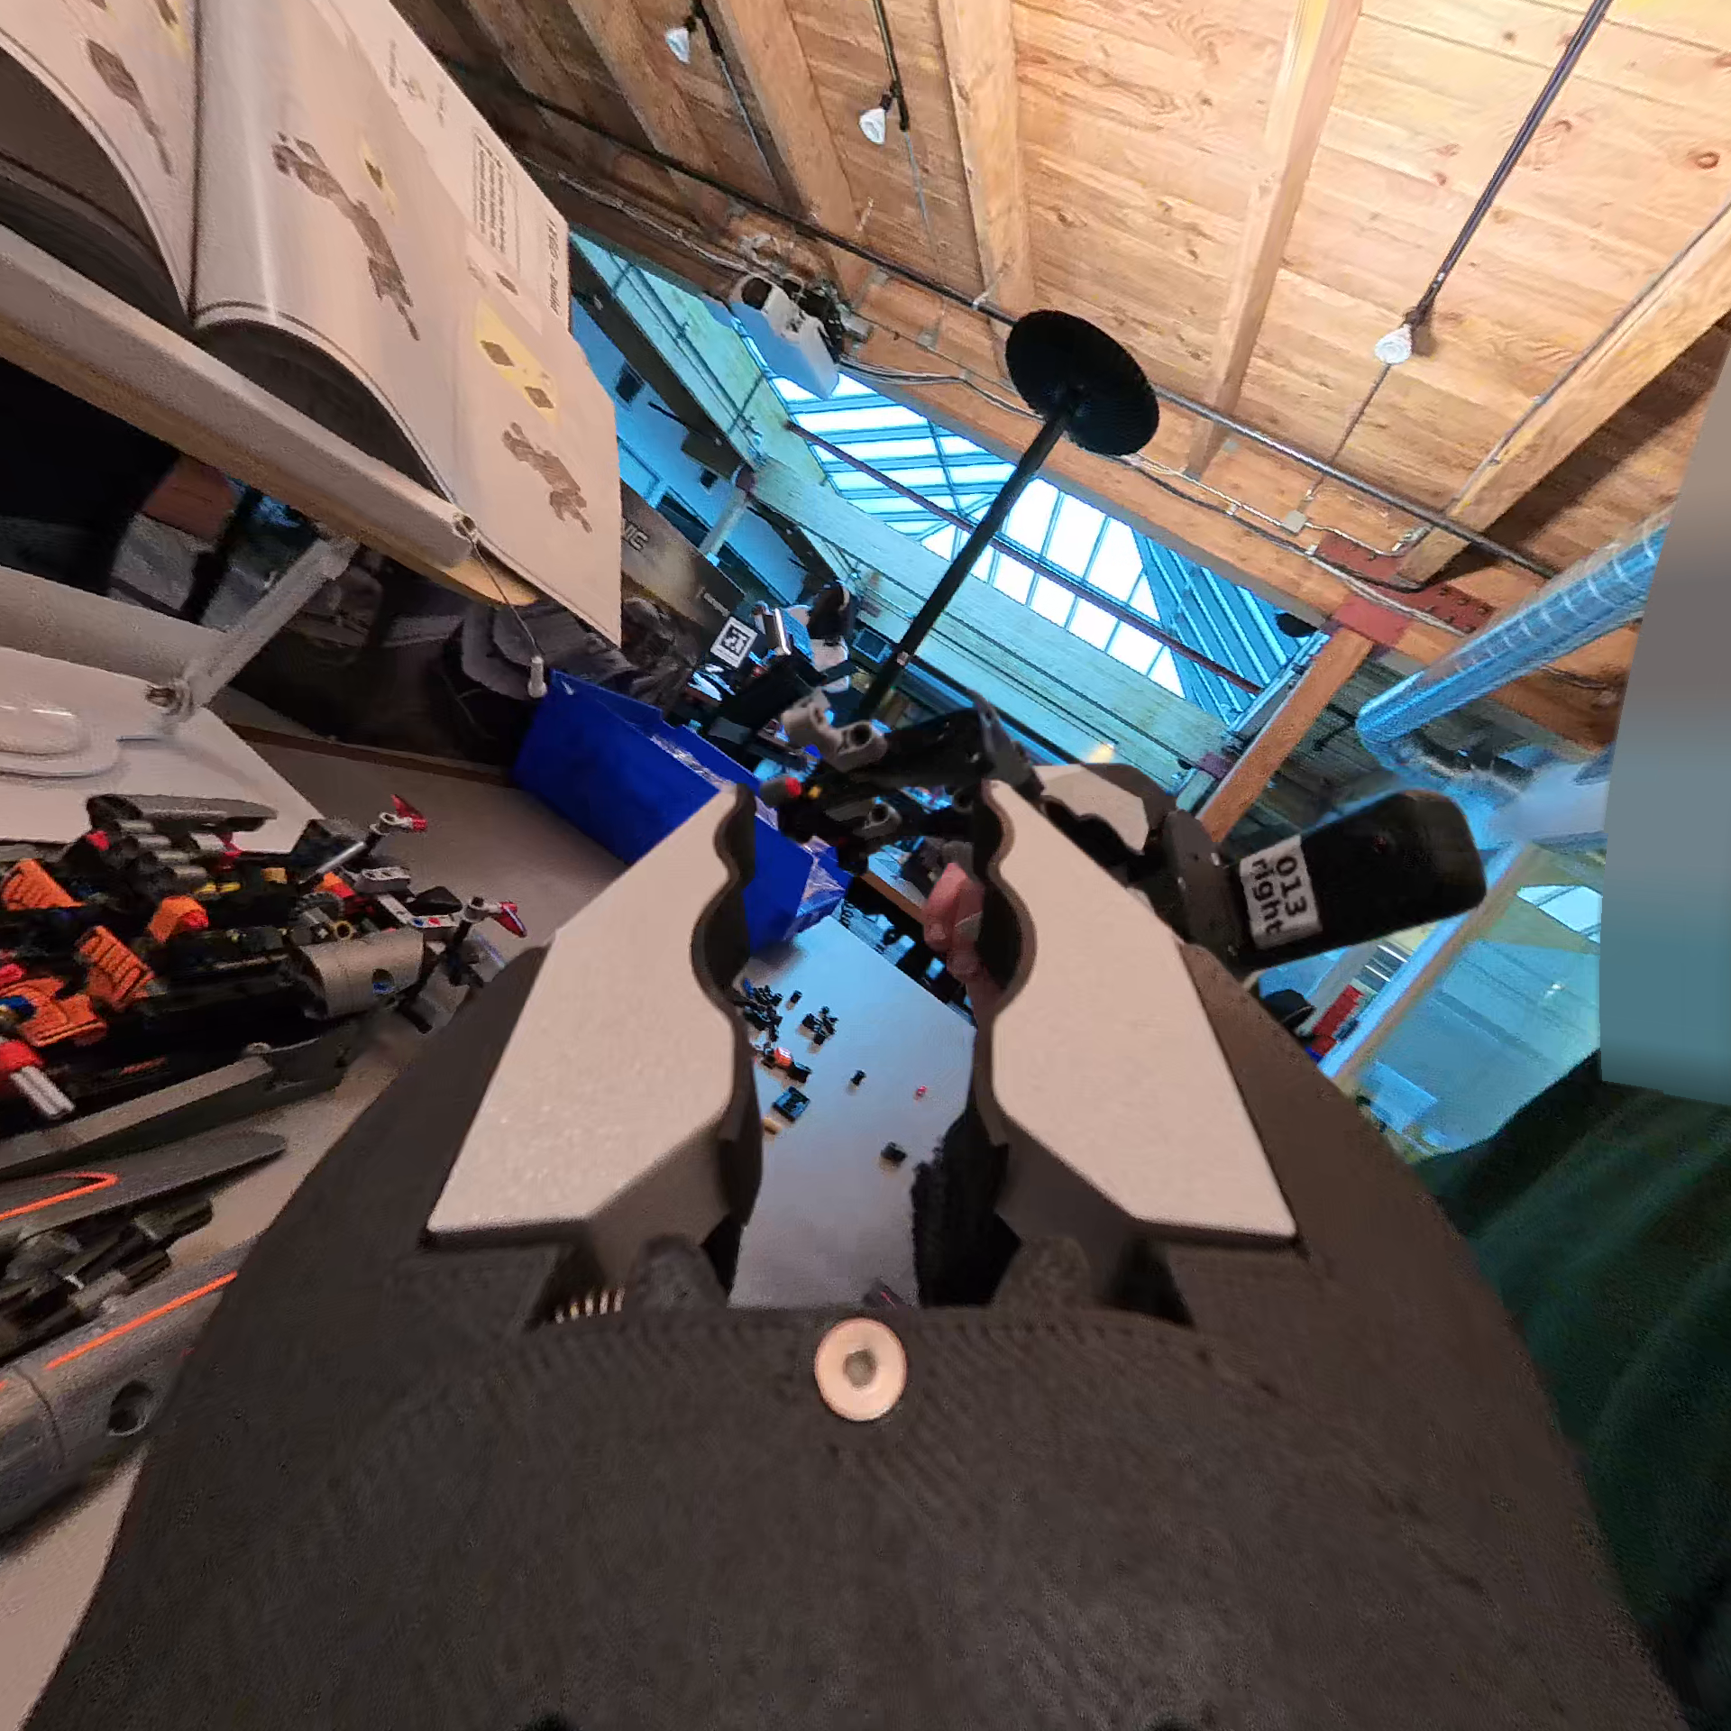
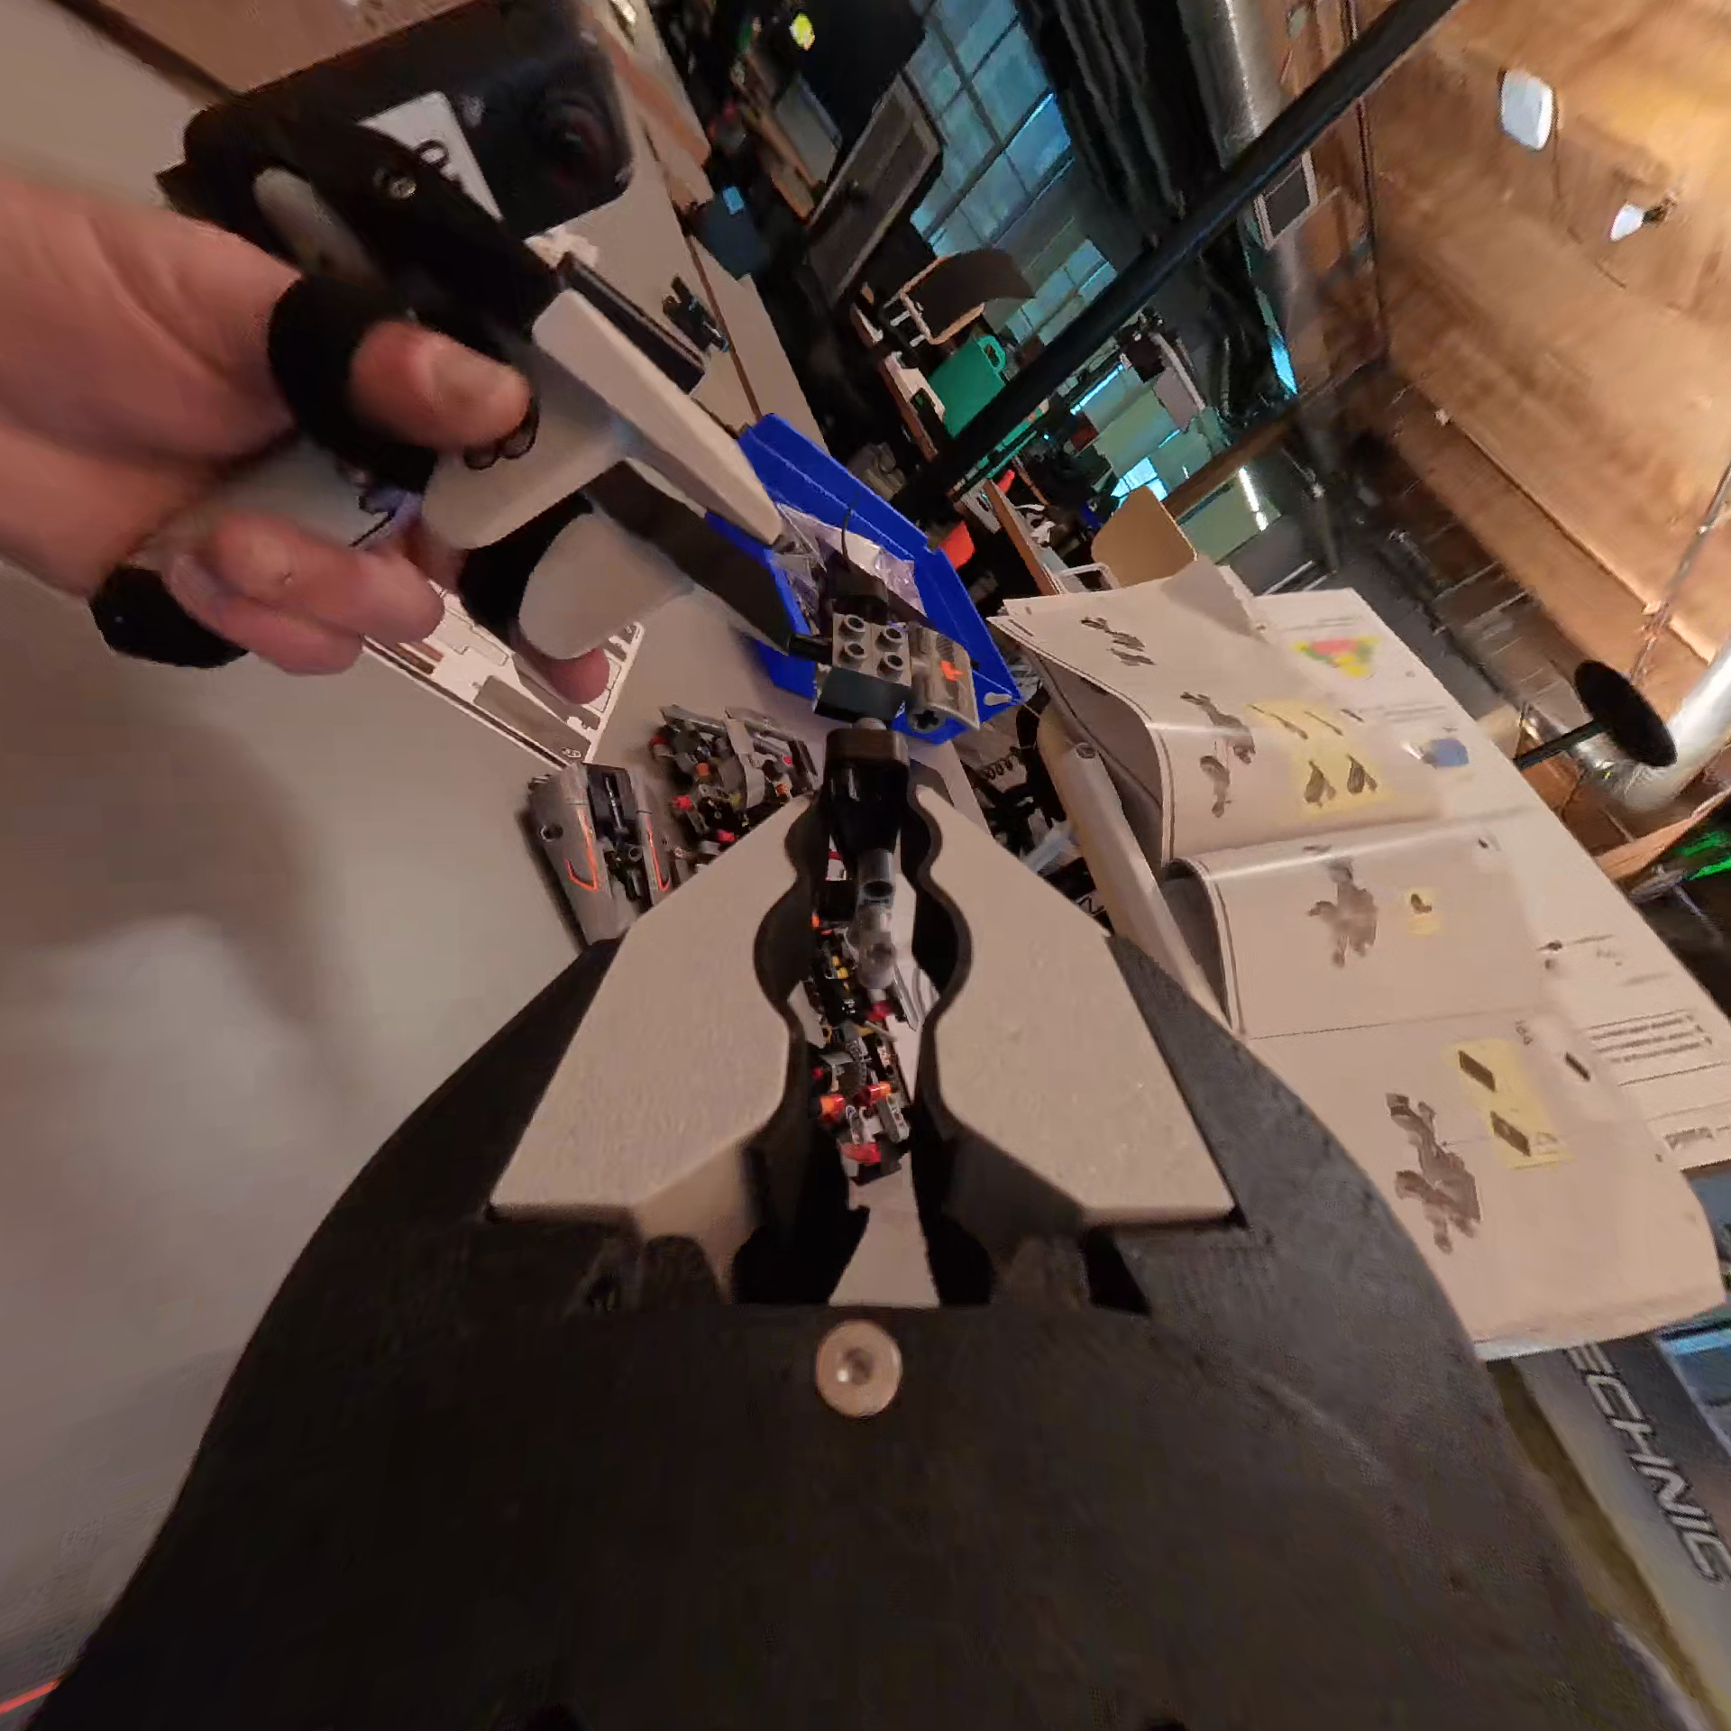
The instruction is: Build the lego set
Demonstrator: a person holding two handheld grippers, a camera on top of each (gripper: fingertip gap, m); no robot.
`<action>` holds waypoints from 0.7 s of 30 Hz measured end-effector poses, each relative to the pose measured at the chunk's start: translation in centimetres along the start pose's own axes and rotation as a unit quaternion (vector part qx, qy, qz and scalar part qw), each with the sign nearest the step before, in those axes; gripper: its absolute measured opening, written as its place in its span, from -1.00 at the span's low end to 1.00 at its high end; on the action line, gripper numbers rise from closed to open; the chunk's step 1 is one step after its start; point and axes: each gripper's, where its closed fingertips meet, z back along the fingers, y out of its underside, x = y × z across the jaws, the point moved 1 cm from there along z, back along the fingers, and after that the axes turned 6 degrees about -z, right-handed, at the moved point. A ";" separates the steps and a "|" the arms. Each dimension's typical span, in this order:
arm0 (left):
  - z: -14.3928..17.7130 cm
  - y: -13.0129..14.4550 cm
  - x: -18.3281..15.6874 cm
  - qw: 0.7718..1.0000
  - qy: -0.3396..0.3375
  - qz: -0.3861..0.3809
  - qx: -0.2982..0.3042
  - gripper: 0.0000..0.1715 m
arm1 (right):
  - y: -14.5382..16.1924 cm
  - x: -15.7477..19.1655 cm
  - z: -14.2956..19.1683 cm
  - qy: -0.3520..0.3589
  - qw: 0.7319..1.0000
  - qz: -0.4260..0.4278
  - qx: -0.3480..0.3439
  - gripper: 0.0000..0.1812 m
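Note:
A small black and grey lego sub-assembly (image 2: 866, 656) is held up in the air above the table. My right gripper (image 2: 864, 810) is shut on its black lower end. My left gripper (image 1: 866, 801) faces it from the other side with the jaws apart, and the sub-assembly (image 1: 871, 777) sits right at its fingertips. In the right wrist view the left gripper (image 2: 787, 590) is held by a person's hand (image 2: 187, 375). Its lower tip touches the grey studded part. The right gripper's fingers (image 1: 1096, 806) show beyond the sub-assembly.
A partly built black, grey and orange lego car (image 1: 187, 937) lies on the grey table, also in the right wrist view (image 2: 721, 777). A blue bin (image 1: 637, 777) stands behind it. An open instruction book (image 2: 1358, 890) rests on a stand. Small loose pieces (image 1: 796, 1030) lie scattered. Some 7 cm of space lies between my two pairs of fingers.

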 end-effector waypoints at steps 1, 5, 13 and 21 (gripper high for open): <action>-0.1 0.0 -0.1 1.000 0.005 0.003 0.004 -0.48 | -0.1 0.1 0.0 0.001 1.000 0.011 0.002 -0.86; -0.3 0.2 -0.8 1.000 0.024 0.003 0.014 -0.51 | -0.1 0.2 -0.1 0.018 0.998 0.053 0.015 -0.87; -0.7 0.6 -1.3 0.997 0.014 -0.059 0.040 -0.67 | -0.1 1.4 -0.9 0.004 0.996 0.086 0.026 -0.86; -0.2 -0.1 -1.0 0.999 0.025 -0.040 0.019 -0.75 | -0.3 1.6 -1.0 0.014 0.991 0.133 0.028 -0.86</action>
